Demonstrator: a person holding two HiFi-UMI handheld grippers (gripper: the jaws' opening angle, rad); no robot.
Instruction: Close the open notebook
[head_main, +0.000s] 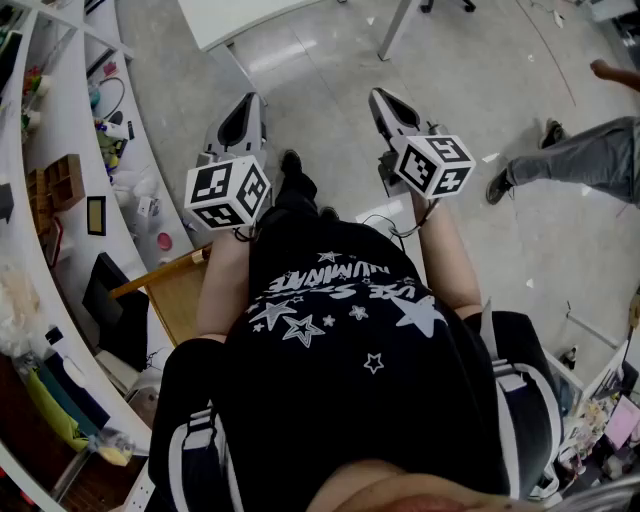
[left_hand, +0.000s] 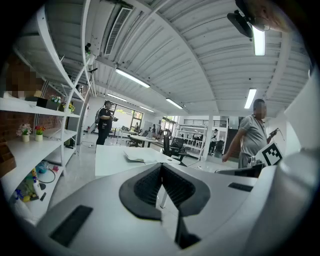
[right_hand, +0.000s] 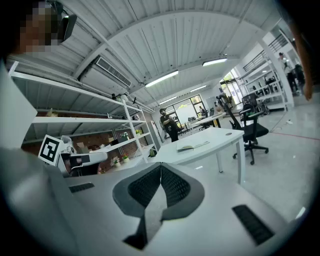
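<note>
White desk (right_hand: 222, 139) carries the open notebook (right_hand: 192, 146), pages up, well ahead of us. We hold the left tongs (left_hand: 161, 169) and right tongs (right_hand: 161, 167) closed tight, both empty. Shelves (left_hand: 50, 142) of small items line our left; a black chair (right_hand: 252, 131) stands beside the desk.

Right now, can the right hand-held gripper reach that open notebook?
Probably not yet: the notebook lies on a table well ahead of the right hand-held gripper, across the floor. Nothing blocks the way.

floor (head_main: 330, 60): pale, glossy | shelves (left_hand: 30, 150): white | table (right_hand: 220, 140): white | ceiling: strip lights (left_hand: 132, 78)
</note>
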